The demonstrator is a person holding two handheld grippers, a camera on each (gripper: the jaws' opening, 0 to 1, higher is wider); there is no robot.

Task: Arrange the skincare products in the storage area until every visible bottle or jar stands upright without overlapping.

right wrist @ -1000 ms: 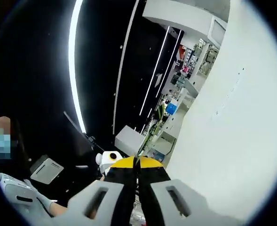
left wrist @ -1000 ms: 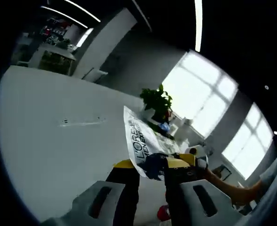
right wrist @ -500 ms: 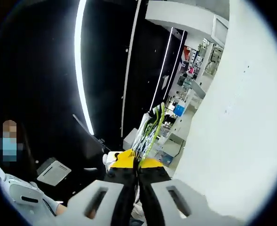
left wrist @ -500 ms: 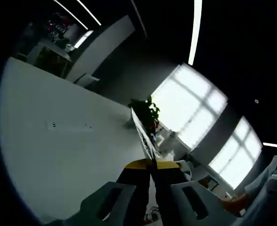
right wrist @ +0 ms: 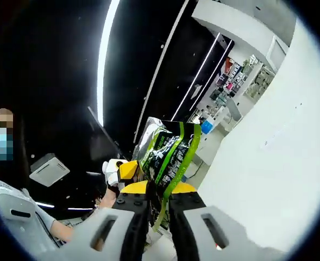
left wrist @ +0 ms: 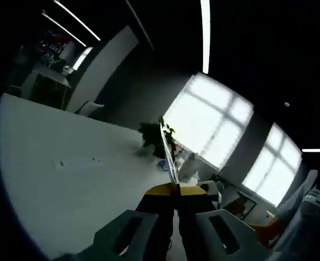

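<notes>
The left tool point(left wrist: 176, 191) is clamped on a thin sachet point(left wrist: 168, 153) seen edge-on; its long axis runs straight up and away from the tips, with the white surface point(left wrist: 56, 179) spreading wide to the tool's left and a potted plant point(left wrist: 151, 136) far ahead. The right tool point(right wrist: 160, 191) pinches a green-and-black sachet point(right wrist: 168, 152) that rises just above its tips, face showing, the pale surface point(right wrist: 268, 179) open on its right side. Both packets hang clear of the surface, so setting them upright looks to be the next move
</notes>
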